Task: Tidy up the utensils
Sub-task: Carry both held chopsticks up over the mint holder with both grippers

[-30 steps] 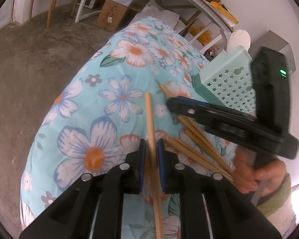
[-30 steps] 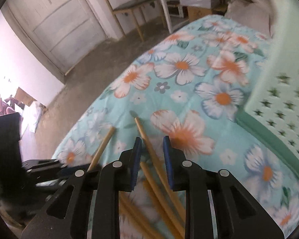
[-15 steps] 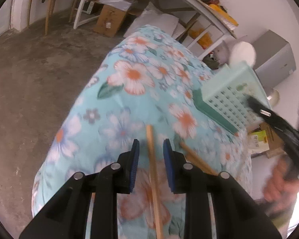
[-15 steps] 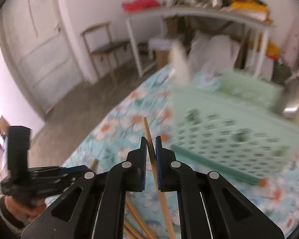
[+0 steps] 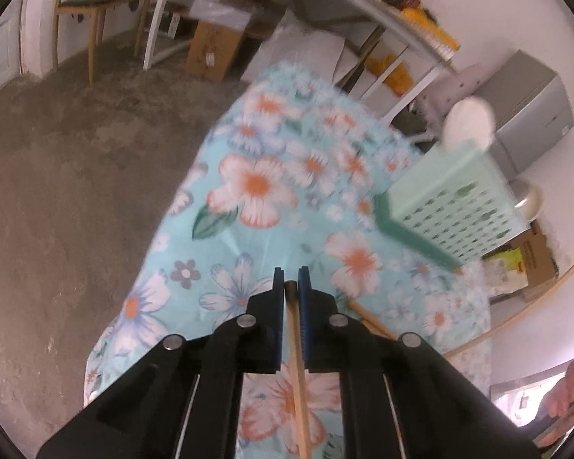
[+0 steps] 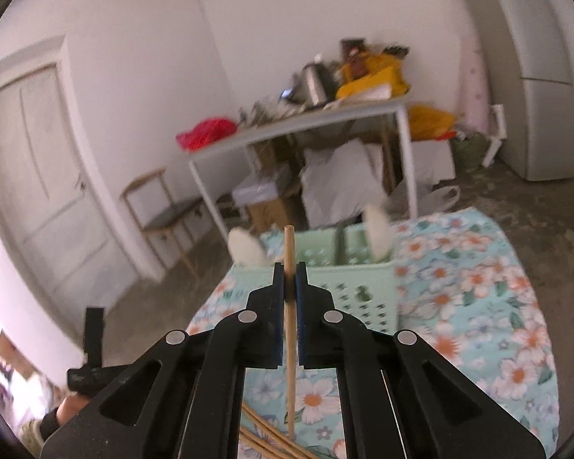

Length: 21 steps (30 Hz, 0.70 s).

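My left gripper [image 5: 291,287] is closing tight on a wooden chopstick [image 5: 297,375]; both pads press on it just above the floral cloth [image 5: 256,187]. My right gripper [image 6: 290,271] is shut on another chopstick [image 6: 289,344], held upright in the air and facing the mint-green basket [image 6: 348,290]. White spoons [image 6: 377,237] stand in that basket. More loose chopsticks [image 6: 264,436] lie on the cloth below. In the left wrist view the basket [image 5: 451,210] stands at the right, and the right gripper's chopstick [image 5: 516,317] arcs in from the frame's edge.
The cloth-covered table drops off to a bare concrete floor [image 5: 76,176] on the left. A white table [image 6: 298,130] piled with clutter, a wooden chair [image 6: 160,210], boxes and a grey fridge [image 6: 535,76] stand beyond. A person's hand [image 5: 570,397] holds the right gripper.
The right gripper shut on a chopstick, lifted it off the pile and swung up to face the basket. The left gripper loosened, then shut again on its chopstick and rose slightly.
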Each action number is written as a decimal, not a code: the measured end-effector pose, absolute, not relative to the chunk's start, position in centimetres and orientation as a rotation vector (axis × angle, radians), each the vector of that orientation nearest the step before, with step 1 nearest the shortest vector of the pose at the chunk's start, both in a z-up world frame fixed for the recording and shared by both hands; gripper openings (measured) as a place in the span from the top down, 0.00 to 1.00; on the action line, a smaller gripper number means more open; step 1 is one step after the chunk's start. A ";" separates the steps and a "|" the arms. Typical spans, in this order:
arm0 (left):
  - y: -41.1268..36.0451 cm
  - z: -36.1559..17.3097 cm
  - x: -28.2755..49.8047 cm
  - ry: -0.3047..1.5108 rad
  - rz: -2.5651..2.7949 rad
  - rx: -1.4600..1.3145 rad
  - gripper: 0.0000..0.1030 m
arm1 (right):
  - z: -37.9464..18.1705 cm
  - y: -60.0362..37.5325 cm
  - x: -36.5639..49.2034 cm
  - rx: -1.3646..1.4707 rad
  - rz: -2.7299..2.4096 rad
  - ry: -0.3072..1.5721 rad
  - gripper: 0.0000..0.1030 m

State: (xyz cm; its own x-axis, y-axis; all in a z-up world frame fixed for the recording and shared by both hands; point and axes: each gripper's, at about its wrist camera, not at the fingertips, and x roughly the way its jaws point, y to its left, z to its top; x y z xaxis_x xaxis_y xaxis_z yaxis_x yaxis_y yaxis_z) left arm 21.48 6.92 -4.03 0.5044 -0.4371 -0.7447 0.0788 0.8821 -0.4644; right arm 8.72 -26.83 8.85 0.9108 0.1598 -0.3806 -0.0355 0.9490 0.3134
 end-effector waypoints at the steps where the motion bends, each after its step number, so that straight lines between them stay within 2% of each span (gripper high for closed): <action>1: 7.2 -3.0 21.0 0.972 -0.330 -0.404 0.94 | 8.8 -27.0 8.5 0.315 0.100 0.402 0.96; 11: 5.6 9.7 17.8 0.631 -0.475 -0.377 0.95 | 8.5 -28.0 6.0 0.324 0.040 0.342 0.96; 15: 3.1 15.2 17.3 0.442 -0.532 -0.344 0.95 | 8.6 -28.5 4.9 0.346 0.035 0.332 0.96; 21: -1.3 20.6 19.2 0.255 -0.547 -0.316 0.95 | 8.3 -28.6 3.3 0.375 0.042 0.324 0.96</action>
